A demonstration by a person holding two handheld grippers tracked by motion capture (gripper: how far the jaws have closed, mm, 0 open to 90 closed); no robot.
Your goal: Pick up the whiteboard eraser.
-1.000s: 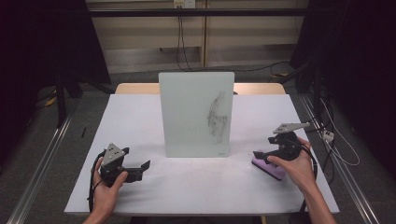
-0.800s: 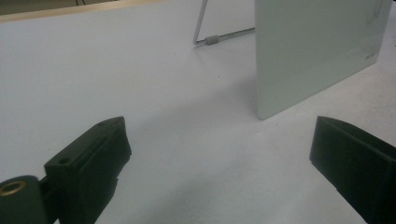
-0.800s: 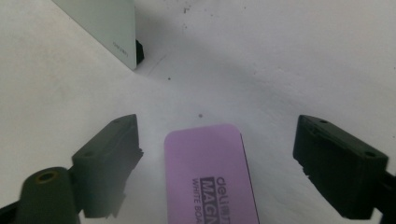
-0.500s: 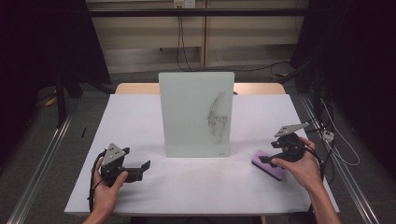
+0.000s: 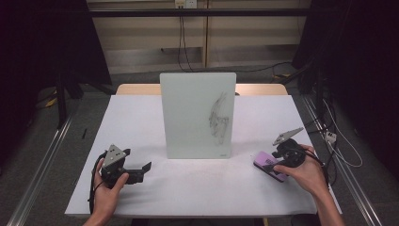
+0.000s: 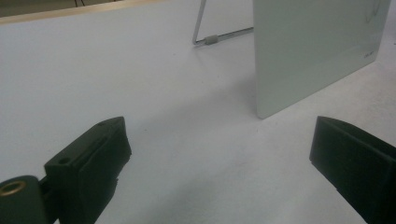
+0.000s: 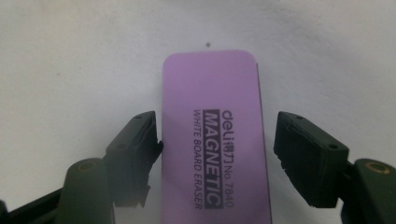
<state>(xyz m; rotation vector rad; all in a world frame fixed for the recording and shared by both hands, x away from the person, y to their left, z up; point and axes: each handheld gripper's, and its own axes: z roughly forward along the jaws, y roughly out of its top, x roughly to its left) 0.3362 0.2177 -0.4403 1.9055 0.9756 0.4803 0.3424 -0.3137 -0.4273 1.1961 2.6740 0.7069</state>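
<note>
Upright, smooth white rectangular whiteboard (image 5: 197, 115) with rounded corners, propped on a thin bent metal wire stand (image 6: 205, 33); faint grey scribble (image 5: 219, 118) on the right half of its face. Landmark for all entries below.

Flat matte white tabletop (image 5: 141, 122) beneath the whiteboard, light wooden edge showing behind it.

Flat oblong purple plastic whiteboard eraser (image 7: 215, 140), rounded corners, smooth top printed in black lettering "deli MAGNETIC WHITE BOARD ERASER". Lying flat on the tabletop in front of the whiteboard and to its right (image 5: 269, 165), well apart from it.

Black hard-plastic right gripper (image 7: 217, 149), blocky ribbed jaws, grey three-cornered plate on top (image 5: 287, 136); held in the right hand (image 5: 306, 172), placed over the eraser, pointing down at it. Jaws just been closing, astride the eraser's long sides: one jaw touching or all but touching its edge, the other with a clear gap to the opposite edge. Not yet clamped.

Black hard-plastic left gripper (image 6: 219, 154), same blocky form with grey three-cornered plate (image 5: 115, 154); held in the left hand (image 5: 107, 188), resting low on the tabletop in front of the whiteboard and to its left, well apart from it, aimed toward its lower corner. Jaws spread wide, bare tabletop between them.
</note>
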